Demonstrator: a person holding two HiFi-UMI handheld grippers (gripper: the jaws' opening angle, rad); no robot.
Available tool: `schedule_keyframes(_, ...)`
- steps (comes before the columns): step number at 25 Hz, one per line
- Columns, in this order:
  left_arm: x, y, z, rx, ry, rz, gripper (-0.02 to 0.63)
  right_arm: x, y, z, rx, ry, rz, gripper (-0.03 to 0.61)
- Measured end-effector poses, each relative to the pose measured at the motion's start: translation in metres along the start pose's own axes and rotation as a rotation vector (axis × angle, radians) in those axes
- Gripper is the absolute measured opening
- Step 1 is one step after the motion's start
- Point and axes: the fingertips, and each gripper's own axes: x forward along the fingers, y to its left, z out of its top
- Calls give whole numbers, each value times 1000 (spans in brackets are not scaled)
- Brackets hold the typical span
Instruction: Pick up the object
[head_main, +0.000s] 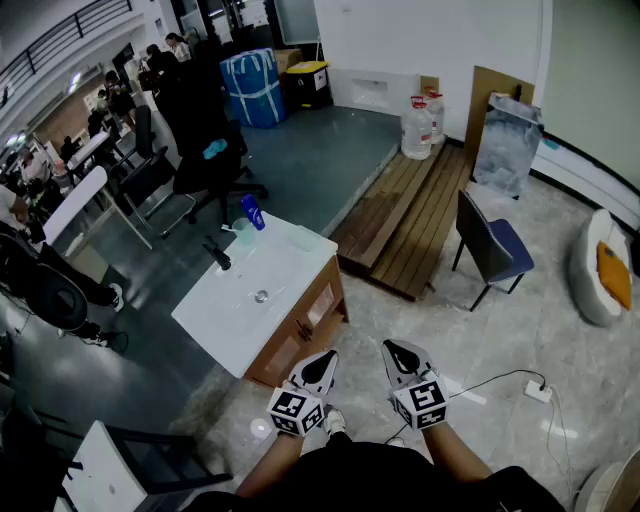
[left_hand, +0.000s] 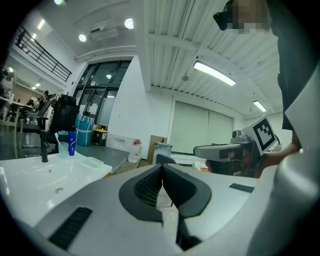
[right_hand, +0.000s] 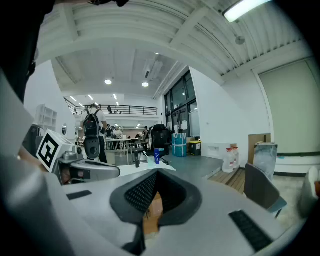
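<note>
A white washbasin top (head_main: 225, 325) on a wooden cabinet stands ahead and to the left. At its far end are a blue bottle (head_main: 252, 212), a clear cup (head_main: 243, 232) and a black faucet (head_main: 218, 255). The left gripper view shows the blue bottle (left_hand: 72, 144) and the cup (left_hand: 63, 149) far off. My left gripper (head_main: 322, 362) and right gripper (head_main: 397, 352) are held close to the body, above the floor, short of the cabinet's near corner. Both are shut with nothing between the pads: the left gripper (left_hand: 162, 167), the right gripper (right_hand: 155, 175).
A dark chair (head_main: 490, 245) stands to the right front. A wooden platform (head_main: 410, 215) with water jugs (head_main: 418, 125) lies beyond it. Black office chairs (head_main: 210, 165) stand behind the basin. A white chair (head_main: 100, 470) is at the lower left. A cable and plug (head_main: 540, 390) lie on the floor.
</note>
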Motion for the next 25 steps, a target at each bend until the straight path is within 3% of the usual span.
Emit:
schedule_keyframes(10,12,6,21,27,-40,6,21,13,-9,14,-13,-31,5,18)
schedule_keyframes(14,13,19,22,22,-40,8,21,28,-10,18,40,-44,16,18)
schedule_keyframes(25,25,75,33,11,-59,-53,21,85,1,36,-15,-59,-52,18)
